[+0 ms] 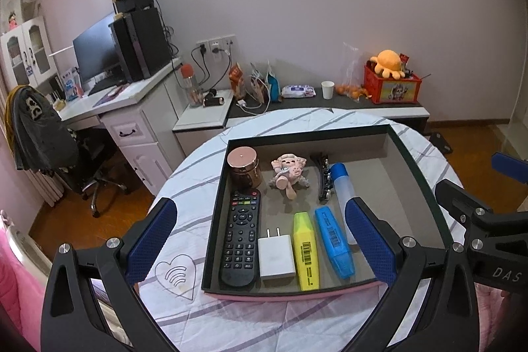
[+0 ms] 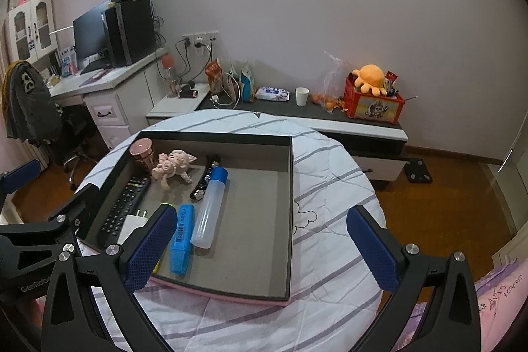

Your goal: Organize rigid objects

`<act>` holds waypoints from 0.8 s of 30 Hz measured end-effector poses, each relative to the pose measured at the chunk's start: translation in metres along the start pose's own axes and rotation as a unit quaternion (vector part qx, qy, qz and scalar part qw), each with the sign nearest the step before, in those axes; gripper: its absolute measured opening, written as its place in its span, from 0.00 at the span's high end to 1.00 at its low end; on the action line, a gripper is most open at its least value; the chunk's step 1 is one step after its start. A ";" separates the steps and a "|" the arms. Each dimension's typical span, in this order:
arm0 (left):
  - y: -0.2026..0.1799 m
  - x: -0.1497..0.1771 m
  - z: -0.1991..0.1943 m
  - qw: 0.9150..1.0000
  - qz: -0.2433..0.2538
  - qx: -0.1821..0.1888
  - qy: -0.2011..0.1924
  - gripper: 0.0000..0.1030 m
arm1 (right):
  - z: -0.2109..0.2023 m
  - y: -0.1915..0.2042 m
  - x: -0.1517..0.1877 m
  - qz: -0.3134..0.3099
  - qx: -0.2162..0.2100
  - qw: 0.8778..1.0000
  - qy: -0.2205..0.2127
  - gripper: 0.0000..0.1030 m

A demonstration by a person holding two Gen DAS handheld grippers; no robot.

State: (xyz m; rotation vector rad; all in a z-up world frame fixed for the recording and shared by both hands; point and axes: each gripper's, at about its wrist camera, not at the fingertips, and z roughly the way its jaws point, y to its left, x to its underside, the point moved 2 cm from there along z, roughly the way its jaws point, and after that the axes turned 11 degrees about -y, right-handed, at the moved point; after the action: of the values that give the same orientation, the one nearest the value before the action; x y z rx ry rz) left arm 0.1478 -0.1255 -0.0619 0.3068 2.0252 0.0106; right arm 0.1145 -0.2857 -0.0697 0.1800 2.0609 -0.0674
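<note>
A shallow black-rimmed box lies on the round striped table. In it are a black remote, a white charger, a yellow highlighter, a blue highlighter, a clear tube with a blue cap, a black hair clip, a pink figurine and a copper jar. My left gripper hovers open over the box's near edge. My right gripper is open above the box's right half, holding nothing.
The table cloth spreads to the right of the box. Behind stand a low cabinet with a paper cup, a red crate with an orange plush, and a desk with a monitor. An office chair is at left.
</note>
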 end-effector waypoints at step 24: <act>-0.009 0.001 0.022 1.000 -0.001 0.006 0.013 0.00 | 0.025 -0.007 0.002 -0.003 0.012 1.000 0.021 0.00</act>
State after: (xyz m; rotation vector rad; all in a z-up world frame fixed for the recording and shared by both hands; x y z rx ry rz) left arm 0.1646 -0.1368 -0.0745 0.3151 2.0510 0.0008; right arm 0.1343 -0.2953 -0.0832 0.1916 2.1027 -0.0919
